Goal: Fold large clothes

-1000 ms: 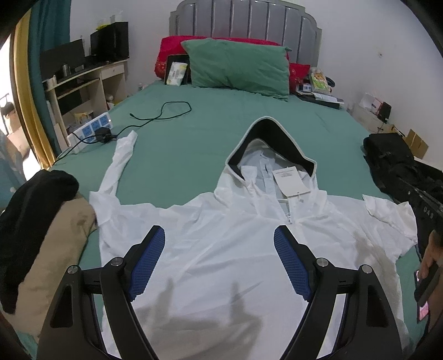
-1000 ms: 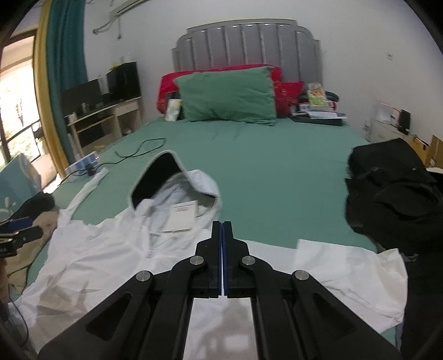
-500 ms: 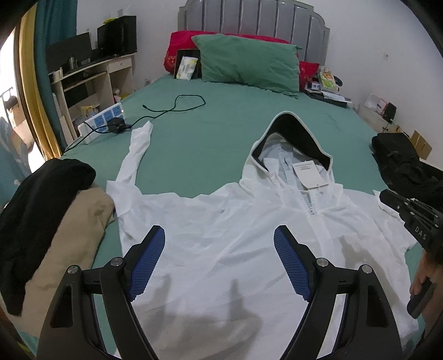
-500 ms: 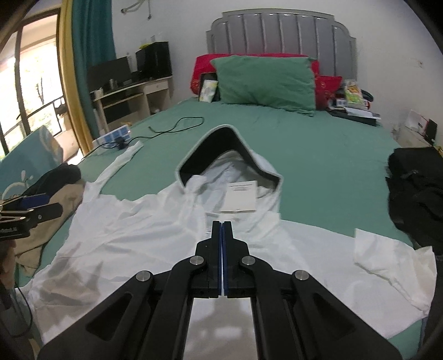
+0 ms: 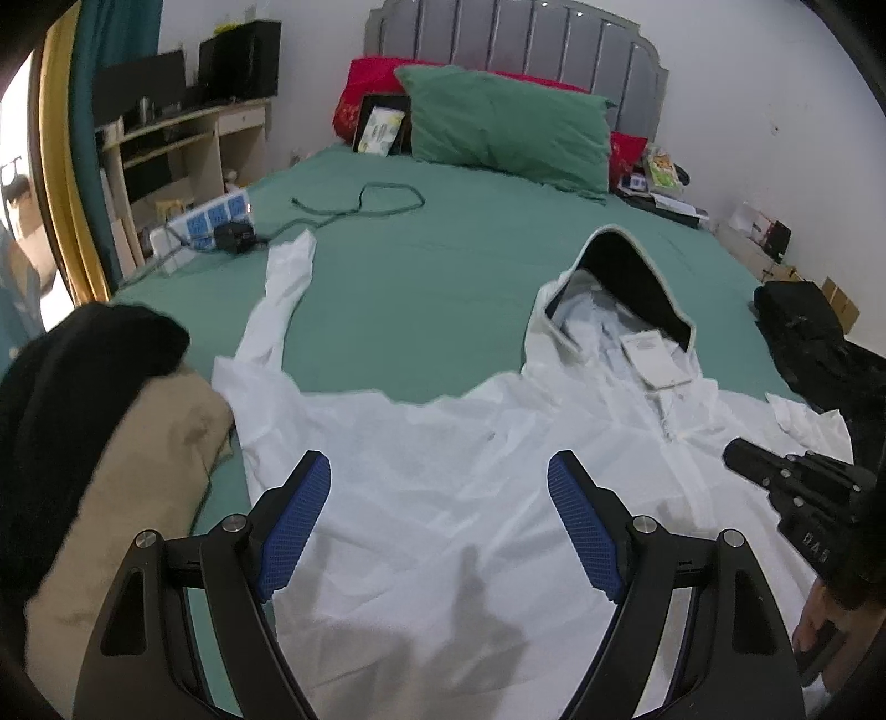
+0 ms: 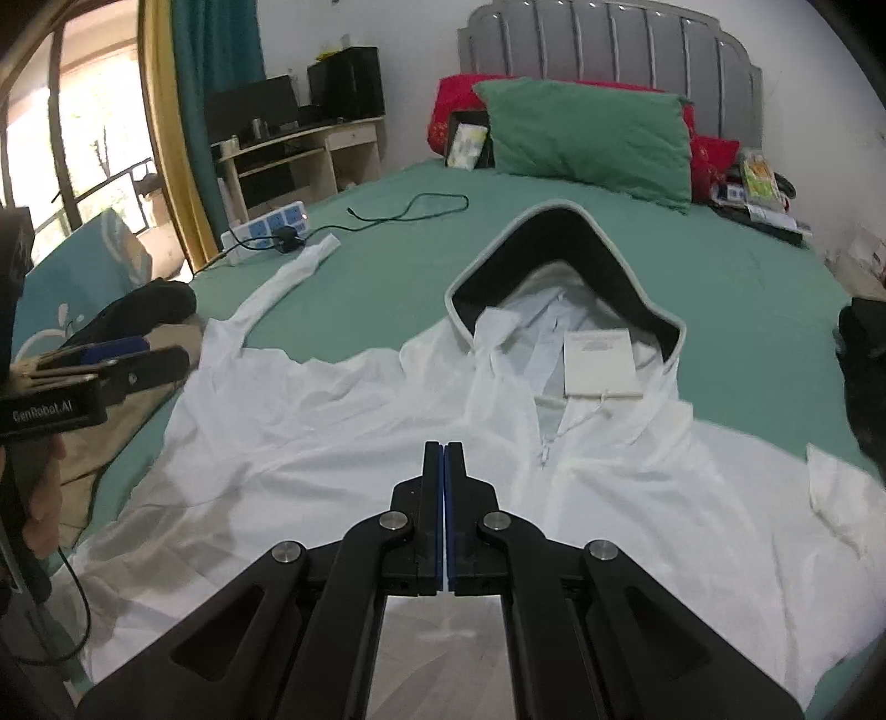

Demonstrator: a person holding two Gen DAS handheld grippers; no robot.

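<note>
White hooded jacket (image 6: 421, 421), plain; hood lining (image 6: 559, 260) black, hood edge trimmed pale grey. White tag (image 6: 598, 363) at its collar. Bed sheet (image 5: 421, 277) solid green. Green pillow (image 6: 587, 138) beyond the jacket, red pillow (image 6: 451, 108) behind that; headboard (image 6: 603, 41) grey, ribbed. Black cable (image 6: 410, 213) on the sheet. Left of the jacket: tan garment (image 5: 127, 471) under a black one (image 5: 72, 376). Left hand-held gripper (image 5: 440, 526): black frame, blue textured pads (image 5: 293, 531). Right hand-held gripper (image 6: 444, 459): black, thin blue line between its fingers.

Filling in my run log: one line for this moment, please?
stage: pre-grasp | white hooded jacket: spread flat on bed | left gripper: open, empty | right gripper: shut, empty
</note>
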